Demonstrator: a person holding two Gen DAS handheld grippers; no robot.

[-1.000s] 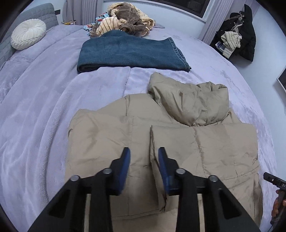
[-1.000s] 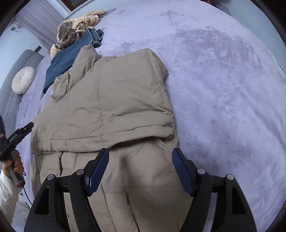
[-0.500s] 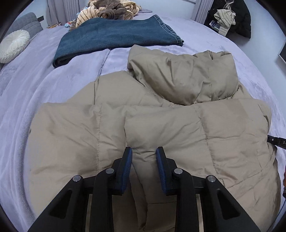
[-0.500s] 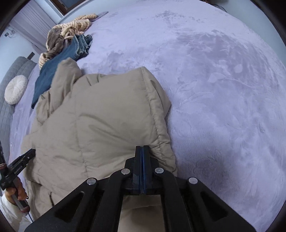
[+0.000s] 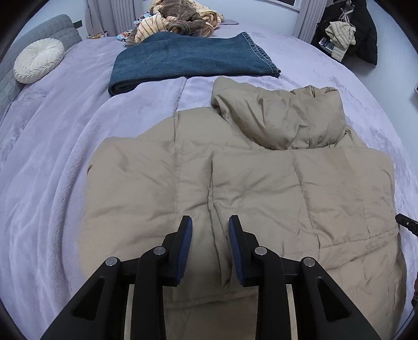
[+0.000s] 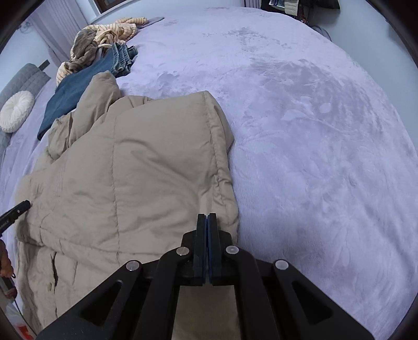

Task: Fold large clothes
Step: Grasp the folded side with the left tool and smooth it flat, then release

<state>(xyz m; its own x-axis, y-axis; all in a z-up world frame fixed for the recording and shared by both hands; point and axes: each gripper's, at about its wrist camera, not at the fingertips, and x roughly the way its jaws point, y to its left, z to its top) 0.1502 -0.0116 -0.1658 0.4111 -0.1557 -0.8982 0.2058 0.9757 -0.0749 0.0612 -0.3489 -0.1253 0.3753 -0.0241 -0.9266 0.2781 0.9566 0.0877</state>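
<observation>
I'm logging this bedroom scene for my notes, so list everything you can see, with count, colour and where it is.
puffer jacket: one, beige, partly folded on the bed nearest the cameras, hood toward the far side
bed cover: one, lilac plush, under everything
jeans: one, blue denim, folded, beyond the jacket
clothes pile: one heap, striped tan and brown, at the far edge behind the jeans
round cushion: one, cream, far left by the grey headboard
hanging clothes: dark coat with a pale garment, far right off the bed
left gripper: black with blue pads, jaws apart over the jacket's front seam
right gripper: black, jaws together at the jacket's right edge
</observation>
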